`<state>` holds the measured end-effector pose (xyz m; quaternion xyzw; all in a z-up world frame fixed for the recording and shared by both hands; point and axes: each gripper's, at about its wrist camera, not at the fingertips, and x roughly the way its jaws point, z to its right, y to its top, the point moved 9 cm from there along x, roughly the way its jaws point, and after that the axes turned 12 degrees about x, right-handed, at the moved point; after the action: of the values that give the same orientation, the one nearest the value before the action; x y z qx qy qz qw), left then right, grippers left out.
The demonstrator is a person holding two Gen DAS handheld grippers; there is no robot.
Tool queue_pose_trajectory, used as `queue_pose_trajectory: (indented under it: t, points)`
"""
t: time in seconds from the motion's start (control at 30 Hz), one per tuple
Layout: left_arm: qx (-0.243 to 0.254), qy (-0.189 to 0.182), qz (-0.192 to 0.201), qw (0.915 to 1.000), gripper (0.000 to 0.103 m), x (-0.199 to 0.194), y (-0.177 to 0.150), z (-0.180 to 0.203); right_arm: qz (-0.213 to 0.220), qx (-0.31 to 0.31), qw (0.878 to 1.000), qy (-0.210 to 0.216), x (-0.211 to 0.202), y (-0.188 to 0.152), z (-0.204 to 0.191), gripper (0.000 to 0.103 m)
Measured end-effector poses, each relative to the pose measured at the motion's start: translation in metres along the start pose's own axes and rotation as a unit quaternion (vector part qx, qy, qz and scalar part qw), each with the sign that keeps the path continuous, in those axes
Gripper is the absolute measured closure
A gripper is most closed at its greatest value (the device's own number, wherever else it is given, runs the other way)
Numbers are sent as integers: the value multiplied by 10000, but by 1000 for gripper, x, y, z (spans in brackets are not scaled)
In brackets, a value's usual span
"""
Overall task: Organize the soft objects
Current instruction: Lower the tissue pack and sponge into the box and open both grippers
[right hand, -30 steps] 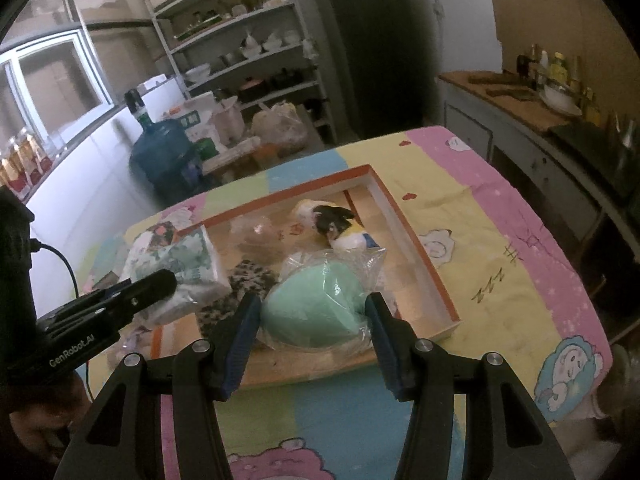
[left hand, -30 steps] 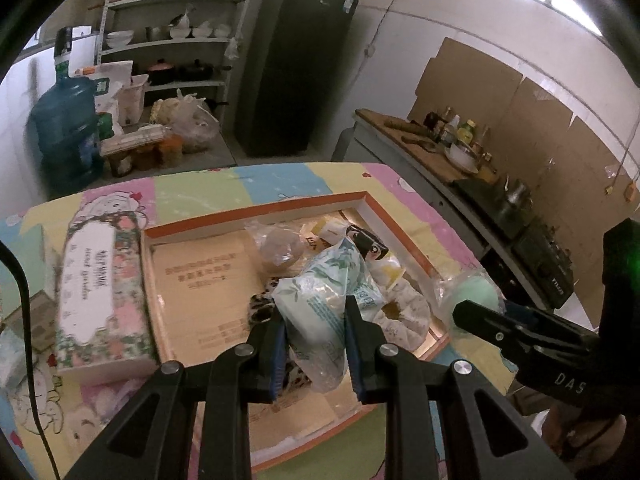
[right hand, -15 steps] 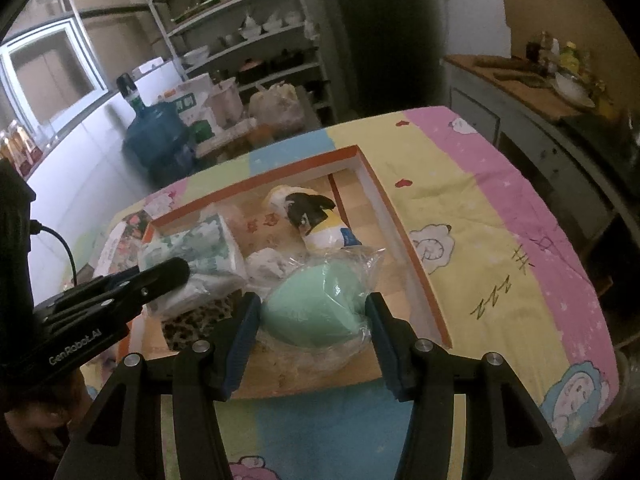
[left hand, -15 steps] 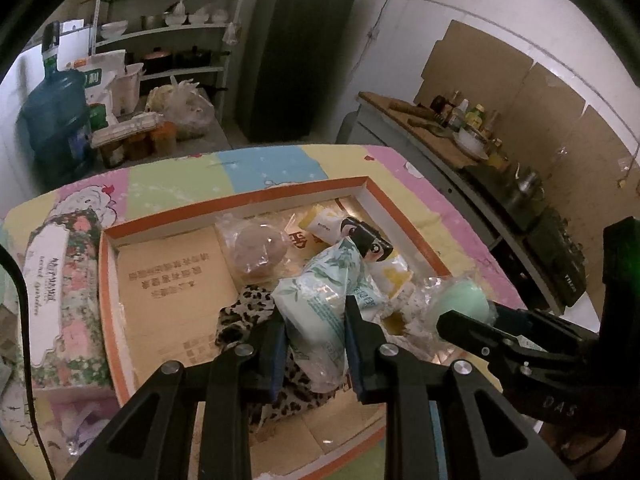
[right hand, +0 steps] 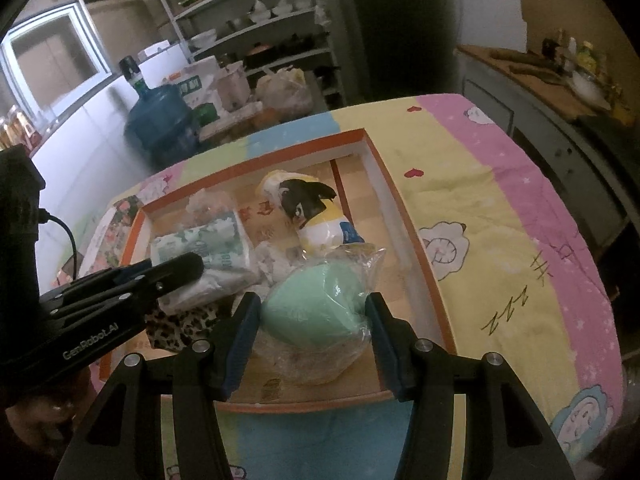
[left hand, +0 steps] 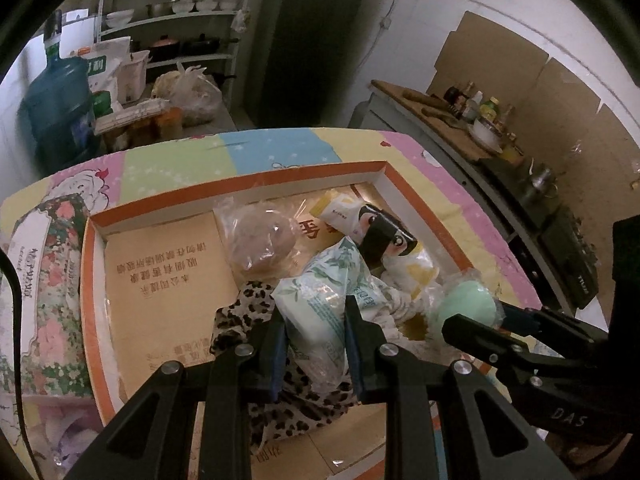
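At the left of the left wrist view one flowered tissue box [left hand: 44,292] lies beside the orange-rimmed tray [left hand: 240,182]. Over the last second both grippers have sunk toward that tray, so I'd say two more soft things are about to be set down. The left gripper [left hand: 316,338] pinches the one green-printed tissue pack [left hand: 320,304] above the one leopard cloth [left hand: 248,312]. Lower centre of the right wrist view, the right gripper [right hand: 310,334] squeezes the one bagged mint sponge [right hand: 316,312]; one plush doll [right hand: 312,210] and one bagged pink puff [left hand: 260,242] already lie inside
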<state>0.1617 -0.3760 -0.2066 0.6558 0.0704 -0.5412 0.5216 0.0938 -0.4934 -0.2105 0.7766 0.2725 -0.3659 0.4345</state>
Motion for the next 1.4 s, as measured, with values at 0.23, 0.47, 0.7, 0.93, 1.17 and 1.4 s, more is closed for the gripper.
queue_pose_trajectory:
  t: [0.23, 0.47, 0.7, 0.93, 1.17, 1.4]
  points:
    - [-25, -30, -64, 10000, 75, 8, -2, -2, -94, -39, 9999, -34, 9, -3, 1, 47]
    - [-271, -285, -126, 9991, 65, 11, -3, -9, -130, -30, 9999, -49, 13, -6, 1, 46]
    - [-220, -123, -118, 9996, 34, 4, -4, -12, -119, -8, 9999, -71, 14, -6, 2, 44]
    - [-155, 4, 56, 9999, 32, -13, 2, -15, -50, 15, 9999, -159, 12, -3, -1, 38]
    - [-111, 107, 220, 9996, 32, -31, 6, -19, 128, 43, 9997, -188, 2, 1, -4, 32]
    - [-108, 243, 376, 9989, 32, -48, 7, -28, 345, 84, 9991, -229, -12, 5, -9, 32]
